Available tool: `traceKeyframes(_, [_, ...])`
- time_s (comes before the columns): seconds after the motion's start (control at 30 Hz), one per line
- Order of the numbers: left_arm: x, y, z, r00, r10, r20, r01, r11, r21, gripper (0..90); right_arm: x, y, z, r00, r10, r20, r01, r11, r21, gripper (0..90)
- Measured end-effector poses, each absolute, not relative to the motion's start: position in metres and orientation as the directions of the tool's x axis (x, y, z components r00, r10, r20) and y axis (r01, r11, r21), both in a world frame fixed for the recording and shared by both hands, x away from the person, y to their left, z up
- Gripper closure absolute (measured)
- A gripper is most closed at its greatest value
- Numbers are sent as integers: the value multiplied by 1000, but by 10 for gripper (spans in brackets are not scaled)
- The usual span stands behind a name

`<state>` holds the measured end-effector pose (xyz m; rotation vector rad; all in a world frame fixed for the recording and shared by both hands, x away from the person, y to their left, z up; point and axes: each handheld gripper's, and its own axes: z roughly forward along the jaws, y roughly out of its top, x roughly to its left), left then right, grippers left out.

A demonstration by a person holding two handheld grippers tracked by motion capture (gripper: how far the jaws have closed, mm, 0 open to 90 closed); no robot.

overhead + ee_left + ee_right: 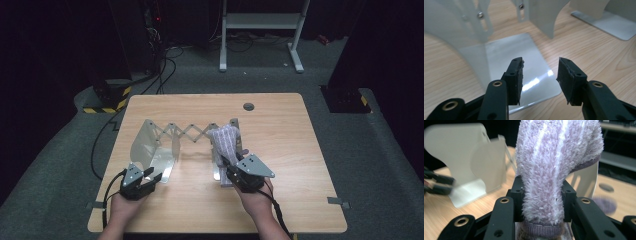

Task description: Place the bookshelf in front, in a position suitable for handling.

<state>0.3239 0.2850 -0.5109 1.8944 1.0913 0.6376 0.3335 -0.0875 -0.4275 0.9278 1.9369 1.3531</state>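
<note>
Between the right claw's (541,202) two black jaws sits a fluffy sock (554,170), pale lilac terry with faint white stripes and a darker ribbed cuff low at the jaw roots; the pads press its sides, so this claw is clamped on it, and the soft toe end rises above and beyond the jaw tips. From the high view the same sock (225,140) drapes just ahead of that claw (239,172), over the near end of a rack (187,132) made of thin, smooth, grey-white plastic plates joined by a zigzag scissor lattice. Beyond the sock, curved plates with rounded tops stand upright on the pale wood-grain bench (290,150). Ahead of the left claw (540,75), whose jaws stand partly apart with nothing between them, lies a flat glossy foot plate (529,65) with rounded corners, reflecting light; its upright wall rises further ahead and to the side. The pads look rough and worn at their edges. Seen from above, this claw (150,180) rests at the rack's other end, well apart from the sock.
</note>
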Motion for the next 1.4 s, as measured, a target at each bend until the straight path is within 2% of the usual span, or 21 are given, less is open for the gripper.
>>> traceKeyframes(0.13, [323,305,-511,411,911,-15,474,-199,858,561,341,-91,-444,-559,826,-78,259,263,929,657])
traceKeyframes(0.23, [325,310,-511,388,921,-20,477,-182,860,555,343,-91,-450,-552,829,-88,273,279,921,657])
traceKeyframes(0.33, [329,314,-509,356,934,-12,466,-167,869,493,346,-93,-457,-544,833,-97,294,297,908,657])
traceKeyframes(0.47, [341,315,-503,334,942,4,430,-156,889,486,350,-98,-464,-524,845,-102,316,304,899,657])
traceKeyframes(0.57, [348,313,-497,334,942,7,394,-146,907,539,353,-104,-468,-502,859,-105,332,303,893,657])
traceKeyframes(0.6, [349,312,-496,336,942,13,377,-147,915,622,355,-110,-469,-486,868,-103,342,297,892,658])
traceKeyframes(0.67, [352,308,-495,337,941,33,365,-164,916,651,355,-112,-469,-478,872,-105,346,296,890,657])
traceKeyframes(0.8, [354,302,-496,329,942,58,352,-179,919,822,357,-123,-472,-446,887,-120,359,300,884,658])
traceKeyframes(0.93, [353,294,-496,354,934,53,348,-184,920,851,357,-131,-475,-416,896,-153,366,319,874,658])
traceKeyframes(1.07, [350,279,-496,411,909,68,329,-218,919,856,362,-149,-475,-355,922,-157,388,298,872,658])
traceKeyframes(1.17, [350,277,-496,415,907,75,322,-223,920,860,364,-157,-476,-336,929,-153,397,287,871,658])
traceKeyframes(1.4, [358,285,-497,372,926,66,322,-196,926,827,363,-148,-479,-374,915,-151,405,307,861,657])
